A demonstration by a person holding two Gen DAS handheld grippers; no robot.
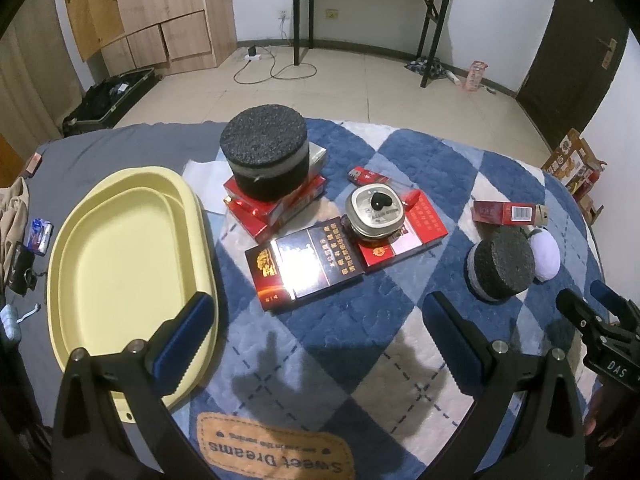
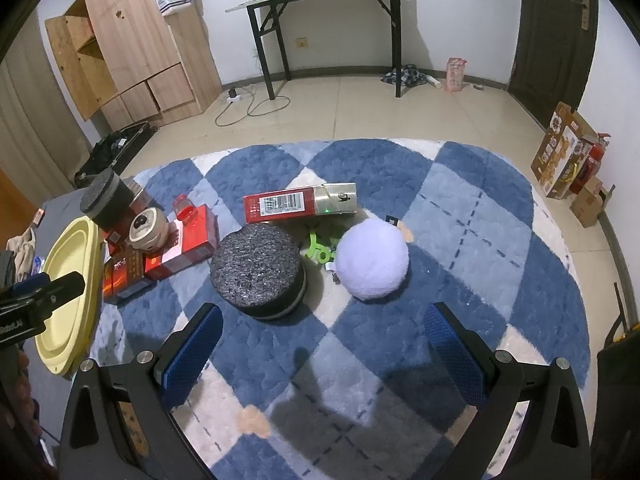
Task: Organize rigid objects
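Both claws hung spread wide and empty: left gripper [image 1: 316, 340] beside yellow tray [image 1: 120, 256], right gripper [image 2: 320, 344] just short of small black foam cylinder [image 2: 258, 272]. Cylinder stood upright on quilt, axis vertical, touching white plush ball [image 2: 372, 256]. Risk: a finger could nudge ball or cylinder could tip during grasp.

Both wrist views above blanket [image 1: 360, 340]

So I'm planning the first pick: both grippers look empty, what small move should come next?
Probably ease the open right gripper forward to straddle the short black foam cylinder; it lies nearest, just ahead, while the yellow oval tray sits empty.
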